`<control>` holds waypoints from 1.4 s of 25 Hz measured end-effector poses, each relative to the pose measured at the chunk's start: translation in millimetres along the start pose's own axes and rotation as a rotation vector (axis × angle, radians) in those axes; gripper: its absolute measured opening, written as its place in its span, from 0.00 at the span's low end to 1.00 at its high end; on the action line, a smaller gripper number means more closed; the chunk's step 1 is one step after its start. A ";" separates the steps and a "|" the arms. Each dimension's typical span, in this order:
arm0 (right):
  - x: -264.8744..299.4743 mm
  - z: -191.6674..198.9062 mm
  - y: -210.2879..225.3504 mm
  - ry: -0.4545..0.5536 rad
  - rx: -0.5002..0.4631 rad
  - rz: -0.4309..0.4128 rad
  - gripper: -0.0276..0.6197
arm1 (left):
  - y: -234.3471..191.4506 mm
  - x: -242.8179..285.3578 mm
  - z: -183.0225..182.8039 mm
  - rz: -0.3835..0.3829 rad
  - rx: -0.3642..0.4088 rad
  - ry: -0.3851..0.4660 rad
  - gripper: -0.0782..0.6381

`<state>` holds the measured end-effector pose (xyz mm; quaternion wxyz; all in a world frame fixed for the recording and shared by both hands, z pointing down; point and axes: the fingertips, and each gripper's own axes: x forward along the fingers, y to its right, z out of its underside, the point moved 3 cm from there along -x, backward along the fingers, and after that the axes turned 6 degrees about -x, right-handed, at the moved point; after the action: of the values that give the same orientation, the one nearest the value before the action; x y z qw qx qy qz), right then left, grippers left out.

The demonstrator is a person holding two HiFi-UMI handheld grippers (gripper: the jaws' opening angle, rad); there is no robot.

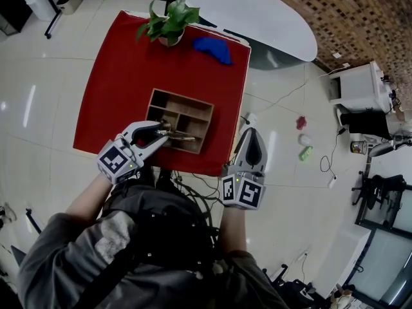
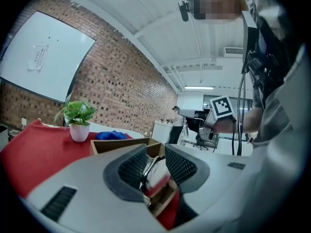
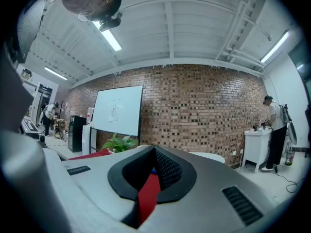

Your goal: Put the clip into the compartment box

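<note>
The clip (image 2: 156,174) is small, shiny and silver-white, with a thin dark wire on it. It sits between the jaws of the left gripper (image 2: 155,161). The jaws are apart and do not squeeze it. The clip is at the near side of the wooden box (image 1: 182,95) on the red desk (image 1: 109,76). The right gripper (image 1: 250,132) is closed and empty.

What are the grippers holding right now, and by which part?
Nothing firmly. The clip lies between the left gripper's parted jaws over the compartment box, pads apparently off it. The right gripper is shut, empty.
</note>
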<state>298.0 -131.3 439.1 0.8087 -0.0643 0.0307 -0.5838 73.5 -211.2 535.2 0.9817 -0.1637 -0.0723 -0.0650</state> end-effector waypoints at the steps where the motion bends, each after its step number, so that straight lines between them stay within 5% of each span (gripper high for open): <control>1: 0.7 -0.2 -0.6 0.000 0.000 -0.001 0.07 | -1.0 -0.6 -0.5 0.000 0.000 0.000 0.34; 5: 2.5 -1.0 -4.8 0.003 0.000 -0.005 0.07 | 0.8 -6.1 -10.6 0.007 0.011 0.034 0.43; 10: 1.5 -10.6 -8.1 0.022 -0.001 -0.007 0.07 | -0.7 -16.2 -36.1 -0.020 0.012 0.105 0.43; 19: 1.5 -45.3 -21.4 0.064 -0.001 -0.054 0.07 | -24.9 -57.7 -104.4 -0.182 0.006 0.259 0.16; 25: -0.2 -57.4 -47.9 0.053 -0.063 -0.179 0.07 | -31.8 -81.8 -136.2 -0.264 -0.035 0.301 0.16; 35: -8.3 -60.5 -61.5 0.033 -0.065 -0.232 0.07 | -17.5 -100.6 -137.9 -0.279 -0.019 0.273 0.16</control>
<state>230.0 -146.6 387.6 0.7327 -0.0841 0.0551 -0.6730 -11.2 -262.8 395.2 0.9623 -0.1509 0.0401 -0.2228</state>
